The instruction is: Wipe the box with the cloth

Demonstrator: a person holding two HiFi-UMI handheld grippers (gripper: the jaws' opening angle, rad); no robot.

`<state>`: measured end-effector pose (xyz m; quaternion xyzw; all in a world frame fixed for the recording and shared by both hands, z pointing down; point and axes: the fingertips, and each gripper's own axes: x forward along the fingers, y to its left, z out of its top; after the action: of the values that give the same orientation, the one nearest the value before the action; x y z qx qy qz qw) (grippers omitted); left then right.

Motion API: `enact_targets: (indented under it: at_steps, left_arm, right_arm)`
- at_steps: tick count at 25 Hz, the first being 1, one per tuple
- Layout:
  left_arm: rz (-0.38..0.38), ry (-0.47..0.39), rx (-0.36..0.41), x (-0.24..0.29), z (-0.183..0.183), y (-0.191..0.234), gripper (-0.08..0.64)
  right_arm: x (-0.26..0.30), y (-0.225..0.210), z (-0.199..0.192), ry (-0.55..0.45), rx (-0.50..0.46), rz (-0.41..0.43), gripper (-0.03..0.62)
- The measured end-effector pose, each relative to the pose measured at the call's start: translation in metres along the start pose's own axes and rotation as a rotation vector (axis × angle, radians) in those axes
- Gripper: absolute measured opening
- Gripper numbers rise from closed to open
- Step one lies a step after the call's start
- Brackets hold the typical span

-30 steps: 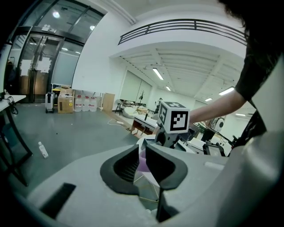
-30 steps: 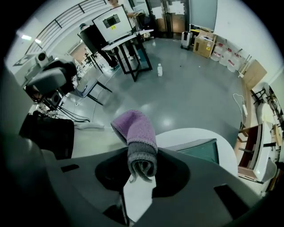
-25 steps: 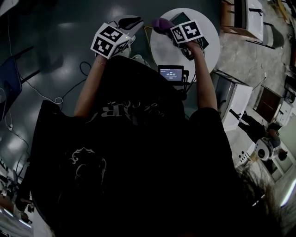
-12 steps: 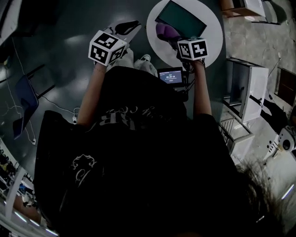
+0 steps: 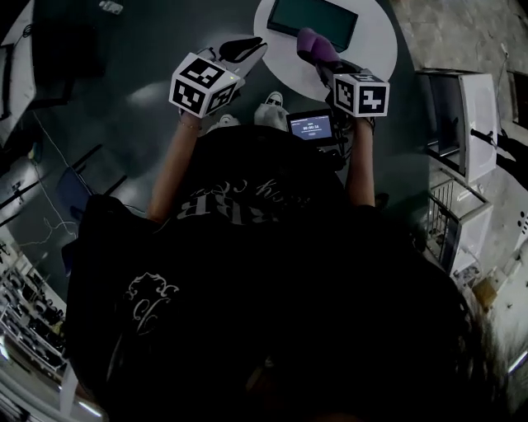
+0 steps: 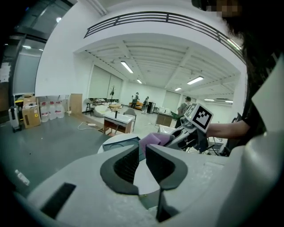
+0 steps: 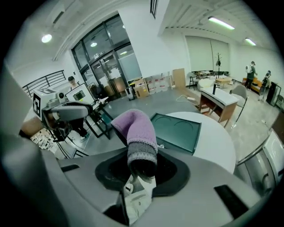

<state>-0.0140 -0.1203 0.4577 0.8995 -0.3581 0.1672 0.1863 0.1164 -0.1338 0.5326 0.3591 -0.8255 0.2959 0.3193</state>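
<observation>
Standing over a round white worktop, the person held a tool in each hand. The box, dark green, flat and shallow, lay toward the worktop's far edge in the head view. The right gripper view showed two round dents in its top. Judged rigid and smooth, probably light, so it could skate under a firm wipe. Best held by pinching a rim or pressing down at a corner, never on the slick top.

The left tool was off the worktop's left edge, jaws almost together with only a thin slit, nothing between them. It looked free to steady the box.

The right tool was clamped on the cloth, above the worktop's near edge. This was a purple knit piece with a grey band. The jaws gripped the grey banded end, and the purple end poked out forward, humped over. It seemed to hang short of the box's near edge, not on it, though contact could not be ruled out from the head view.

The cloth read as soft, light and floppy, not fragile, and grippy enough to take hold of anywhere. The free purple end looked like the part to drag across the box. Wiping not started, by the look of it.
</observation>
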Motion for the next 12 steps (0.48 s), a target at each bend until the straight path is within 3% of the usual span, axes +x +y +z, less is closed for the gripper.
enact_targets:
  at_steps: [12]
  left_arm:
    - [-0.136,-0.021,0.074,-0.110,-0.038,-0.031,0.057]
  right_arm:
    - [-0.039,0.130,-0.036,-0.117,0.095,-0.108,0.101]
